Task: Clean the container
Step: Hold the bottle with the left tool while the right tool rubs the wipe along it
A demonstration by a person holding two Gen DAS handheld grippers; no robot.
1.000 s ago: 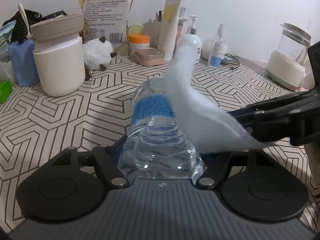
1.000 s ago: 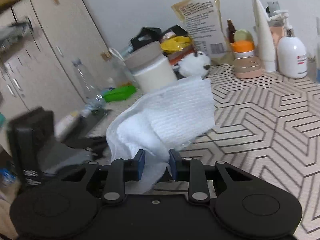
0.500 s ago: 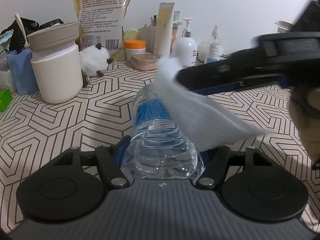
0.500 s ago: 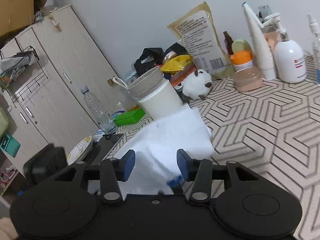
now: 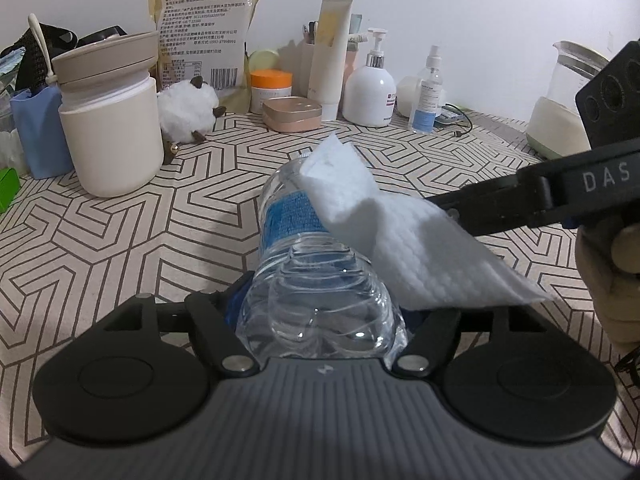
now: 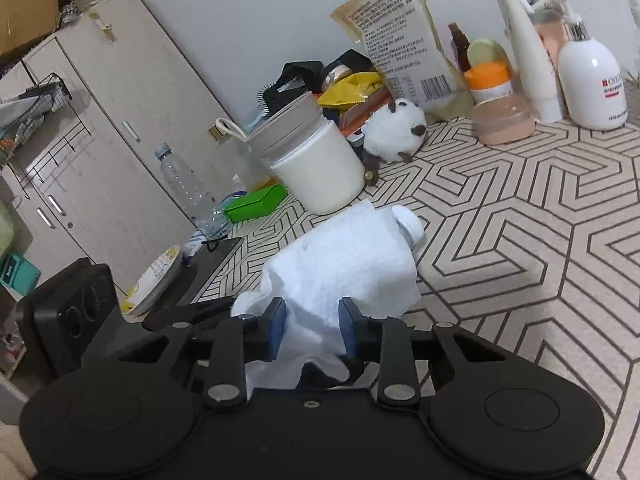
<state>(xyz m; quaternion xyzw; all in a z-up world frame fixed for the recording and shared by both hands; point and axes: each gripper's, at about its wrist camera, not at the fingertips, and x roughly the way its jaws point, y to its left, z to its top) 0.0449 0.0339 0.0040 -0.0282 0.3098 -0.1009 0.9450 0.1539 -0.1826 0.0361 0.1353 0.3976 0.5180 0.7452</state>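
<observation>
- Left gripper (image 5: 320, 312) clasps the base of a clear ribbed plastic water bottle with a blue label (image 5: 296, 248); the bottle lies along the gripper axis, pointing away over the table. The jaws are easing open with the bottle between them.
- Right gripper (image 6: 312, 330) has a white embossed paper towel (image 6: 344, 272) bunched between its blue pads; the jaws are closing on it. The towel drapes over the bottle's right flank and far end.
- Open room: bare geometric-patterned tablecloth (image 5: 120, 232) left of the bottle; a cream lidded canister (image 5: 110, 120) stands far left, toiletry bottles line the far wall.
- Change: half a second ago the right gripper crossed above the bottle — it now sits lower at right, and its pads, then wide, stand closer together.
</observation>
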